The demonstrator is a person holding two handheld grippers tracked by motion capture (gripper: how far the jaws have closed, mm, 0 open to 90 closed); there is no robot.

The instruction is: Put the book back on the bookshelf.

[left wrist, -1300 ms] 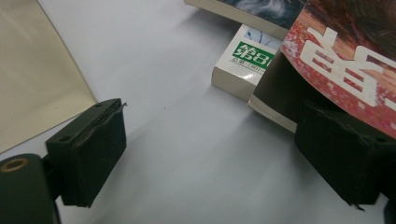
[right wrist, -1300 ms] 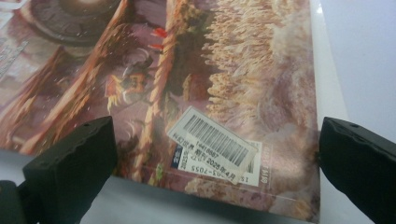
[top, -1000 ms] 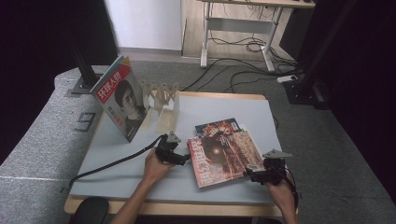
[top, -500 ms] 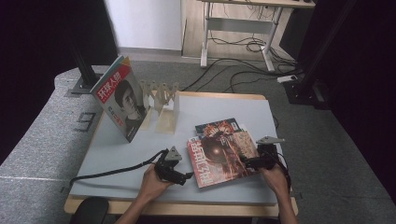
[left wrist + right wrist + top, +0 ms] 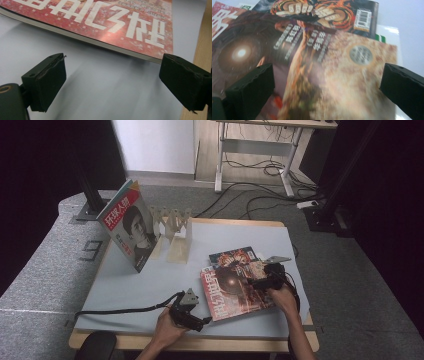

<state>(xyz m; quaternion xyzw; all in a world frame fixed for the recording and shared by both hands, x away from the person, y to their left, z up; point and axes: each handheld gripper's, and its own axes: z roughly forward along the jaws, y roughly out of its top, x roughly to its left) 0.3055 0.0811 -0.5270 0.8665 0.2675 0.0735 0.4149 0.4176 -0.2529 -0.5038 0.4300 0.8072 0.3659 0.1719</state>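
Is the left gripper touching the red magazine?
Apart. In the left gripper view the left gripper is open, and bare table cover shows between its jaws and the red magazine edge.

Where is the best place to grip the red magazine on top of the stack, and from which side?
Probably the red magazine at its near-left edge, coming in low from the left gripper side. It lies flat, and that edge overhangs the blue mat, so one open jaw could slide beneath it.
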